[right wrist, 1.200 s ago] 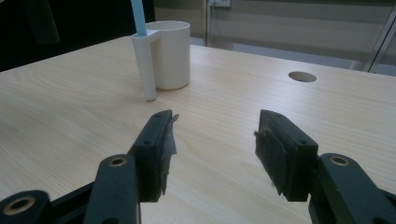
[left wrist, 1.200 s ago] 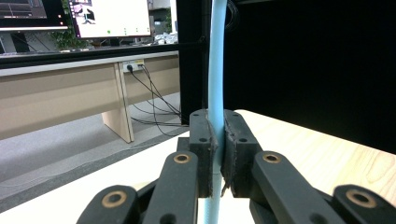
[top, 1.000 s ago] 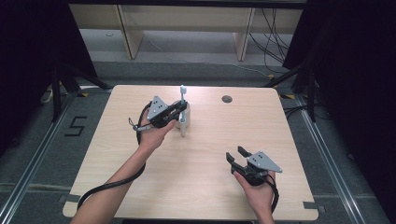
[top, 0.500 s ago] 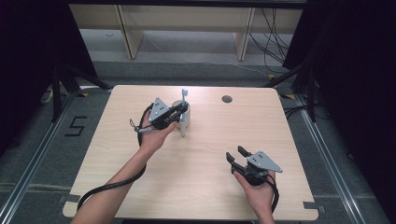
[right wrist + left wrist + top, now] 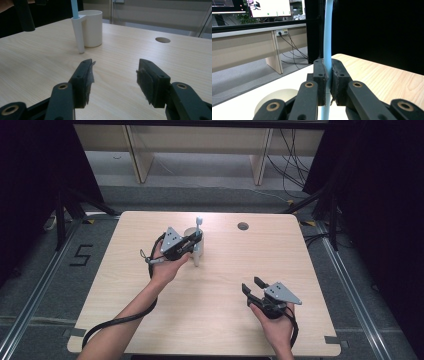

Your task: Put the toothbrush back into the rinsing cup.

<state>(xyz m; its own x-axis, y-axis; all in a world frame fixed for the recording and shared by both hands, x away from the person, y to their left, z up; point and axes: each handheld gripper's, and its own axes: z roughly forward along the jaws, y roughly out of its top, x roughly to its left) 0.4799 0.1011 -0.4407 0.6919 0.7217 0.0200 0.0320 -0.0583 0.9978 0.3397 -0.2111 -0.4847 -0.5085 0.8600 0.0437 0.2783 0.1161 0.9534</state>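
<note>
Left gripper view: slim, pale-blue toothbrush handle point(image 5: 328, 37) standing upright, smooth.

A single black digit "5" point(image 5: 81, 255) was marked on the grey floor point(image 5: 60, 285) to the left of the table point(image 5: 220, 315) in the high view. In the left gripper view, the monitor screen point(image 5: 269, 7) in the background carried marks too small to be read. No other writing could be made out.
</note>
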